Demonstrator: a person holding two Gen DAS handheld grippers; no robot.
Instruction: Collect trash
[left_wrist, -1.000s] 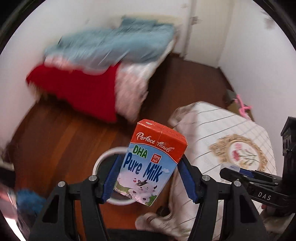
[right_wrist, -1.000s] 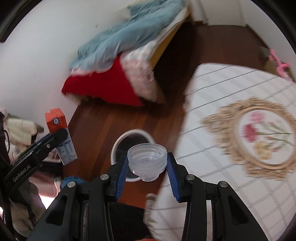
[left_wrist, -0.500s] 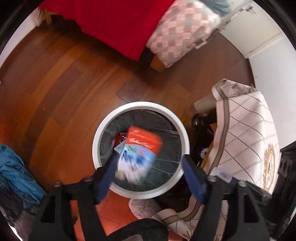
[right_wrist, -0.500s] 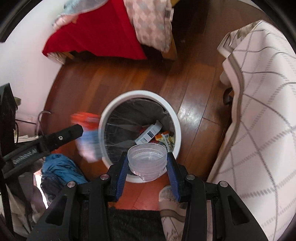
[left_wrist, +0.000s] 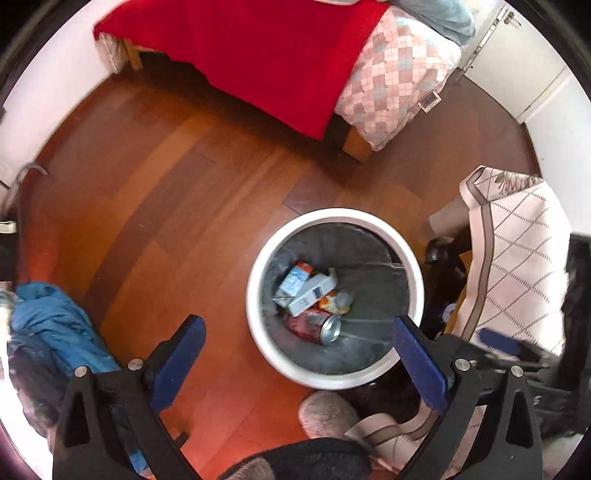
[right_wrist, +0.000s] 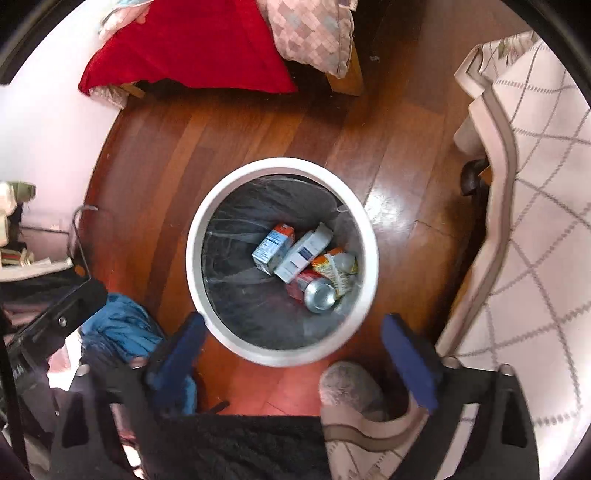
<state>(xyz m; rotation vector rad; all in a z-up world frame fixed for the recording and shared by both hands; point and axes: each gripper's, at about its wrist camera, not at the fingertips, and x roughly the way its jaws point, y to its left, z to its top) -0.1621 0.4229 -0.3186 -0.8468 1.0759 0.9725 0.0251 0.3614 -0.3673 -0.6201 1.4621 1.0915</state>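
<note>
A white round bin (left_wrist: 332, 216) (right_wrist: 284, 164) with a dark liner stands on the wooden floor. Inside lie the milk carton (left_wrist: 295, 277) (right_wrist: 273, 245), a white box (right_wrist: 303, 253), a silver can (right_wrist: 319, 293) and an orange packet (right_wrist: 332, 267). The clear plastic cup cannot be made out for sure among them. My left gripper (left_wrist: 297, 325) hangs over the bin's near side, its jaws opening wide with nothing between them. My right gripper (right_wrist: 293, 321) points down over the bin too, jaws opening and bare.
A bed with a red blanket (left_wrist: 258, 55) and a checked quilt (left_wrist: 391, 74) lies beyond the bin. A table under a quilted cloth (right_wrist: 535, 221) is at the right. Blue clothing (left_wrist: 48, 325) is heaped at the left. A grey slipper (right_wrist: 347, 384) rests beside the bin's near rim.
Both grippers tipped down over the bin. The left let go of the milk carton, which dropped in. The right then opened and the clear cup left its jaws.
</note>
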